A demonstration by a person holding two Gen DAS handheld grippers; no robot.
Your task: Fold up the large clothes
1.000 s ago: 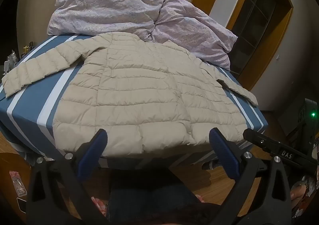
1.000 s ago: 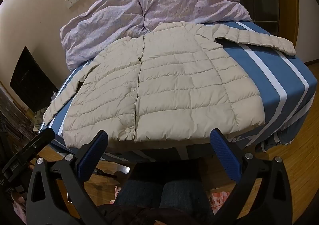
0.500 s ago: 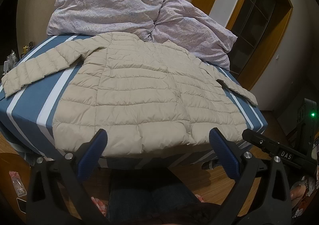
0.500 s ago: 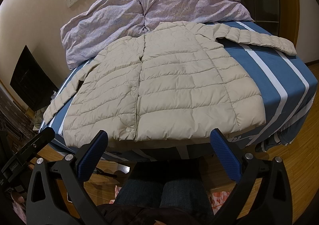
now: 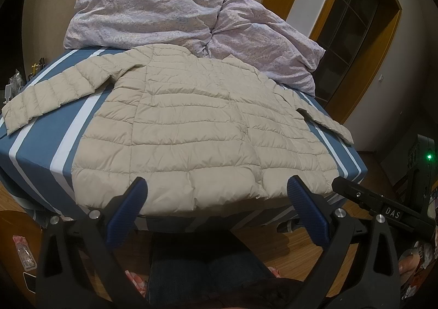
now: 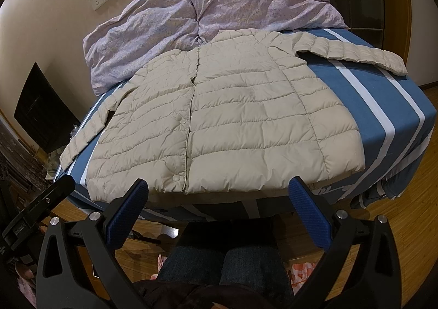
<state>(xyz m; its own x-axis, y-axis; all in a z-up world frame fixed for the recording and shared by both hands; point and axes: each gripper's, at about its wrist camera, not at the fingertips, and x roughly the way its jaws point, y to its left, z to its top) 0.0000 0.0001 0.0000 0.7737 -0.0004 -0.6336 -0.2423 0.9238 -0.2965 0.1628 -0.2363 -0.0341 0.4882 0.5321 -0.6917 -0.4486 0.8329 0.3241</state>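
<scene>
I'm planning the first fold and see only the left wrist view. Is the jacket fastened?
Observer: It looks so. In the right wrist view the jacket lies front up, its edges meeting down a line of snaps.
Operator: Are the right tongs holding anything?
Observer: No. The right tongs are open and empty, just short of the hem.
</scene>
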